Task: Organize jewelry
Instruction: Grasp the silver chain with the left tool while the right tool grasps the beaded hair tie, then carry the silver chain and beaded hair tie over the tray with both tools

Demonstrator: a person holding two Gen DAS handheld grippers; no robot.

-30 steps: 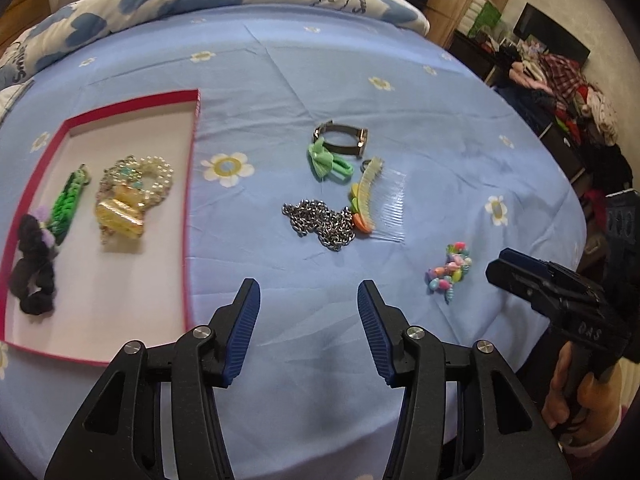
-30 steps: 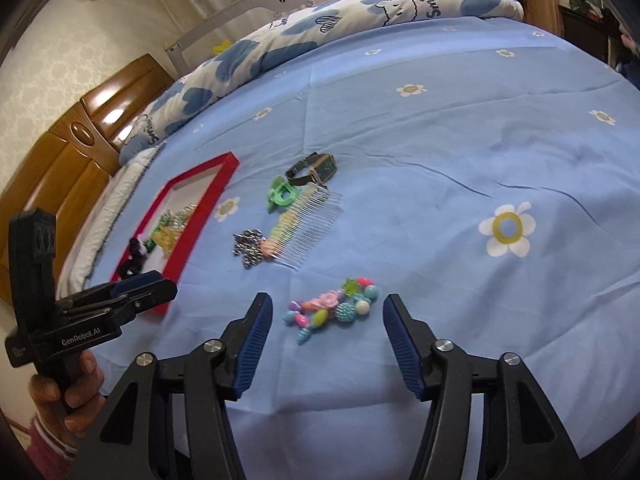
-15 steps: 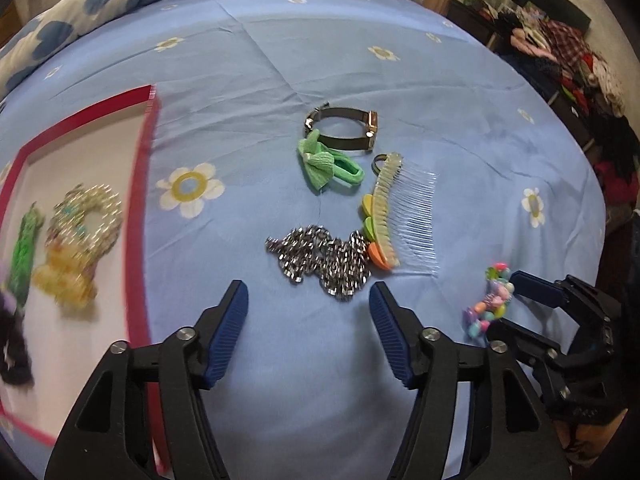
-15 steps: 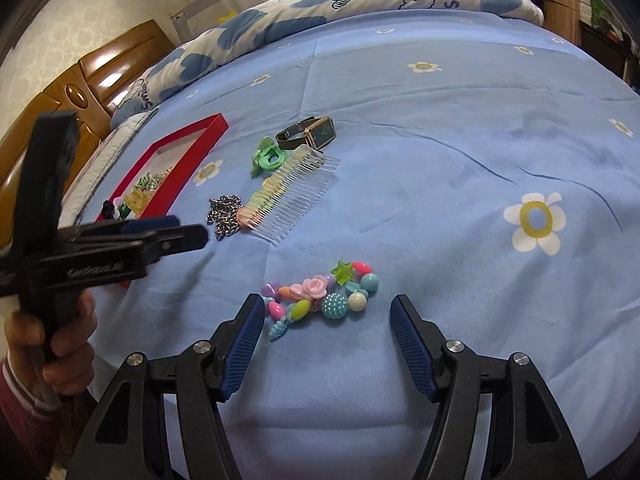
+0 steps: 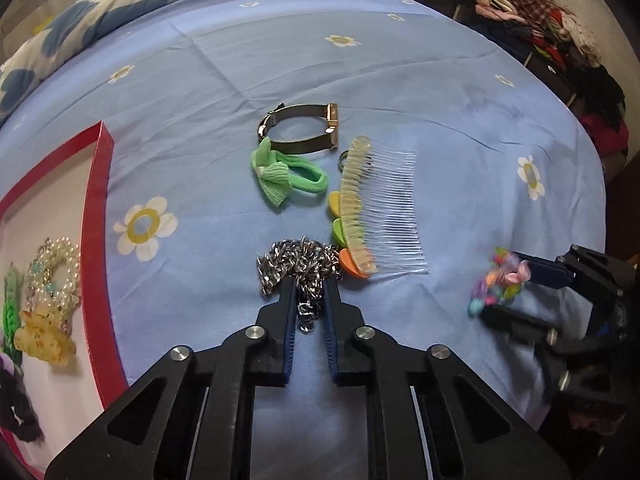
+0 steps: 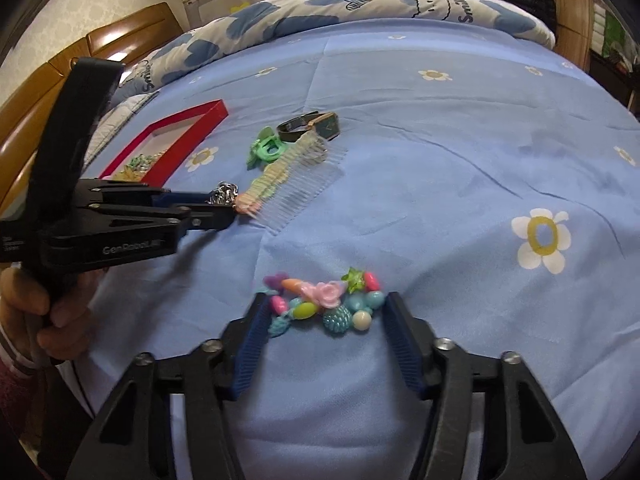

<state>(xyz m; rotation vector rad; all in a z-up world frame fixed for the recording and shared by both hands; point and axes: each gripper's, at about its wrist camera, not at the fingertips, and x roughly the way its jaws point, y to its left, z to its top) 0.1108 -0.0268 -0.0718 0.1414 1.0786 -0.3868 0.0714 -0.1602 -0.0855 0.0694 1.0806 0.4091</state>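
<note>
My left gripper [image 5: 309,286] is shut on the silver chain [image 5: 298,264], which still lies on the blue bedsheet. My right gripper [image 6: 324,310] is open, its fingers on either side of the colourful bead bracelet [image 6: 324,302]. The bracelet also shows in the left wrist view [image 5: 498,282]. A clear comb with coloured trim [image 5: 380,212], a green bow hair tie [image 5: 284,172] and a dark watch [image 5: 304,128] lie beyond the chain. The red-rimmed tray [image 5: 94,208] at the left holds a pearl bracelet [image 5: 54,276], a yellow clip and a green band.
A folded blue-and-white duvet [image 6: 360,4] lies at the far side of the bed. A wooden headboard [image 6: 120,36] stands at the far left. Piled clothes [image 5: 552,28] lie beyond the bed's right edge.
My left gripper moved forward and closed on the silver chain. My right gripper came down around the bead bracelet and narrowed its opening.
</note>
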